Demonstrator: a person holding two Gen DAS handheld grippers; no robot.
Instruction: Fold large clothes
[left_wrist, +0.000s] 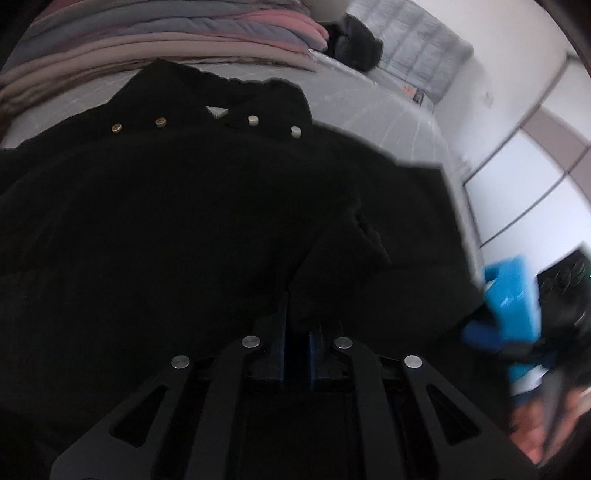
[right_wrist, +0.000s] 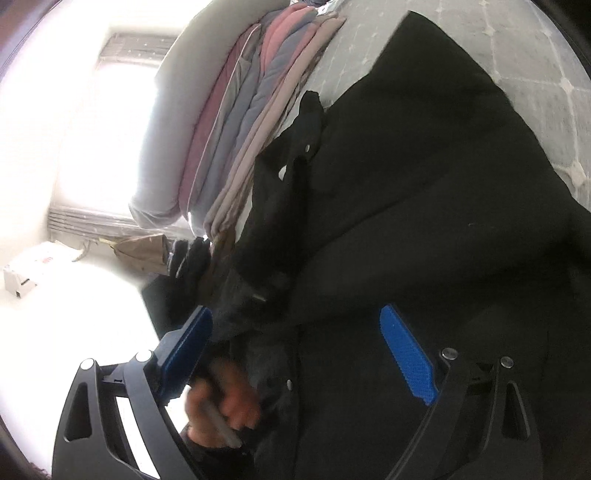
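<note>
Left wrist view has your left gripper pinched tight on a fold of the black coat, blue pads nearly together with dark fabric bunched between them. The coat's spread over the grey mattress, buttons near the collar, with a stack of folded bedding behind it. Your right gripper hangs spread wide over the coat's edge, nothing between the fingers.

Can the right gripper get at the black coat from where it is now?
Probably yes: the right gripper is open, its blue fingers spread right over the black coat, with nothing between them and the fabric.
</note>
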